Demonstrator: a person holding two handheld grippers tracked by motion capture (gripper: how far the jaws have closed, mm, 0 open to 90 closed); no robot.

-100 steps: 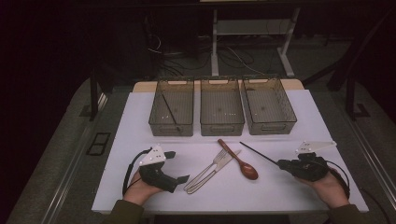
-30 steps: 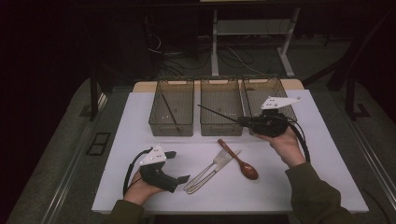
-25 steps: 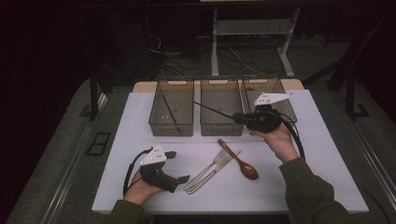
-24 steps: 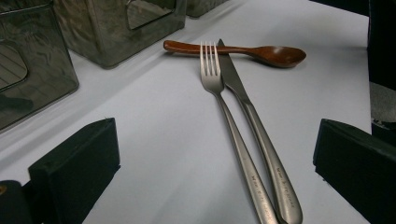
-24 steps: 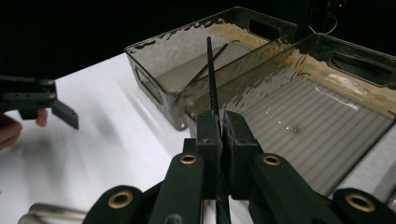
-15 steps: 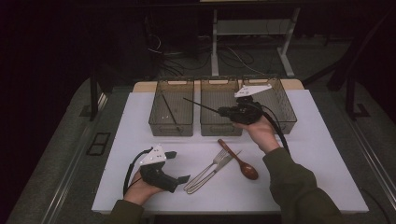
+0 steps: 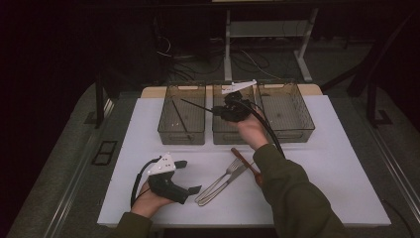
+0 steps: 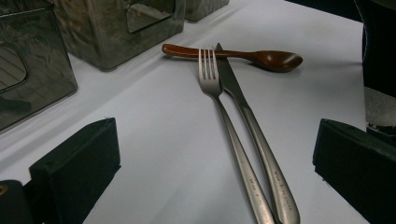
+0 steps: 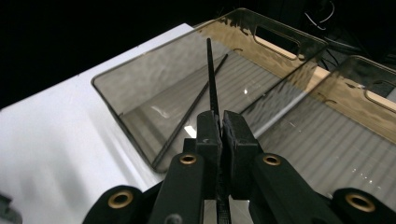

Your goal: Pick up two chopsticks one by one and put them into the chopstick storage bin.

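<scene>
Right gripper view shows the right gripper (image 9: 218,128) clamped on 1 chopstick (image 9: 211,74), its tip over the left bin (image 9: 121,100), where another chopstick (image 9: 191,112) lies. The left gripper (image 7: 185,176) rests open on the near left of the table (image 7: 341,163), beside the fork (image 8: 219,100), knife (image 8: 238,98) and spoon (image 8: 261,56).

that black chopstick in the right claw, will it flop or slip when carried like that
Probably stiff: the chopstick juts straight out from the right claw without sagging. Thin and smooth-looking, pinched near one end, so it may pivot or slip. Likely light.
</scene>
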